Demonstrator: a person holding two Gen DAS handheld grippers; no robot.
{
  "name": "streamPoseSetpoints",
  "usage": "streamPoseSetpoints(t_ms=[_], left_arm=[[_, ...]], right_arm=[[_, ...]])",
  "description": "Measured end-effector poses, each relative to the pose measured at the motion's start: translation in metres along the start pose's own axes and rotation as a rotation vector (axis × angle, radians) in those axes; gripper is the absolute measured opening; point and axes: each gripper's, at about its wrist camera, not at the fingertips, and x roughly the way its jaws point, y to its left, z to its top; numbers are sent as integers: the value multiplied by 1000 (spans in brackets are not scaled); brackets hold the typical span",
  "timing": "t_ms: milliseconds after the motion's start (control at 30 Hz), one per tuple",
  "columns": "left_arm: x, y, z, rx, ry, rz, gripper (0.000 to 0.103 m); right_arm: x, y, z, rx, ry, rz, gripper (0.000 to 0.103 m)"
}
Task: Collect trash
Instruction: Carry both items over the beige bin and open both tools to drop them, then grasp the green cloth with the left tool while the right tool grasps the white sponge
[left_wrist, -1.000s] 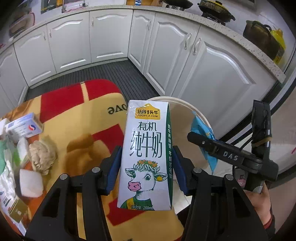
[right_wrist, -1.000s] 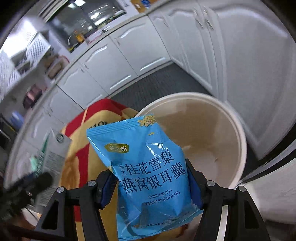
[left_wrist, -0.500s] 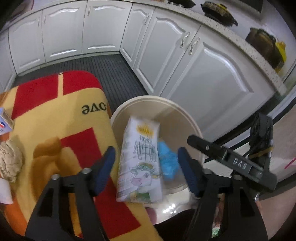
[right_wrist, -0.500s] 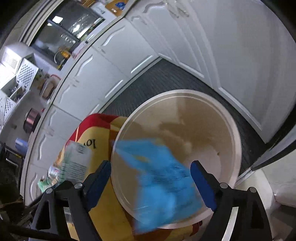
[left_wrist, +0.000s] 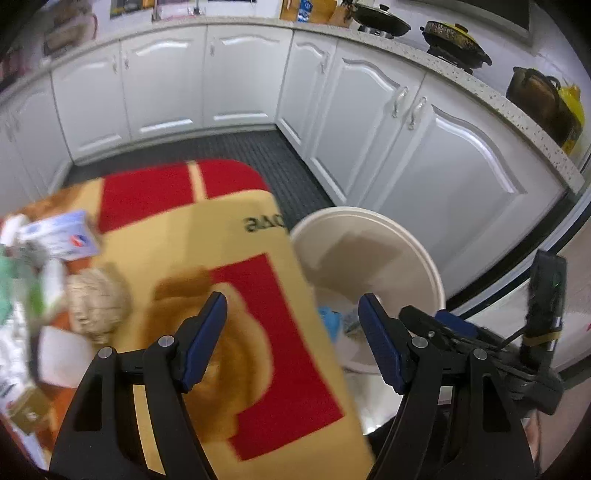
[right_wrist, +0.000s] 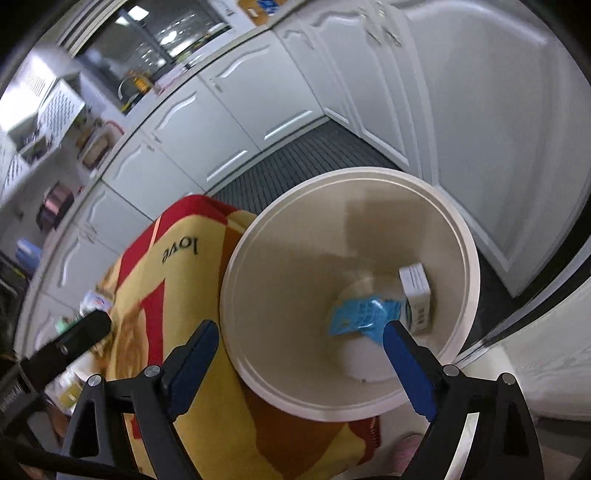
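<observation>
Left wrist view: our left gripper (left_wrist: 291, 325) stands wide and empty over the tablecloth (left_wrist: 207, 236), the white bin (left_wrist: 369, 229) just beyond its right jaw. Right wrist view: our right gripper (right_wrist: 301, 334) gapes empty above that bin, where the blue packet (right_wrist: 360, 314) and milk carton (right_wrist: 417, 291) lie ahead of its right jaw.

The bin (right_wrist: 458, 236) looks like smooth, matt cream plastic. In it lie a glossy blue foil packet (right_wrist: 360, 314) and a printed paperboard carton (right_wrist: 417, 295). Soft red-and-yellow cloth (left_wrist: 236, 258) covers the tabletop. At 12 o'clock, glossy white cabinet doors (left_wrist: 236, 77); dark ribbed floor mat (left_wrist: 236, 147).
</observation>
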Motion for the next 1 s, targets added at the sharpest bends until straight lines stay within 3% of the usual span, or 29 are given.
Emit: streamPoseSetpoints(t_ms=[433, 1000], left_arm=[[-63, 32, -35, 41, -131, 133, 73], [-148, 125, -77, -122, -204, 161, 73]], right_arm=[[-22, 72, -21, -179, -65, -36, 89], [-42, 157, -51, -336, -97, 28, 89]])
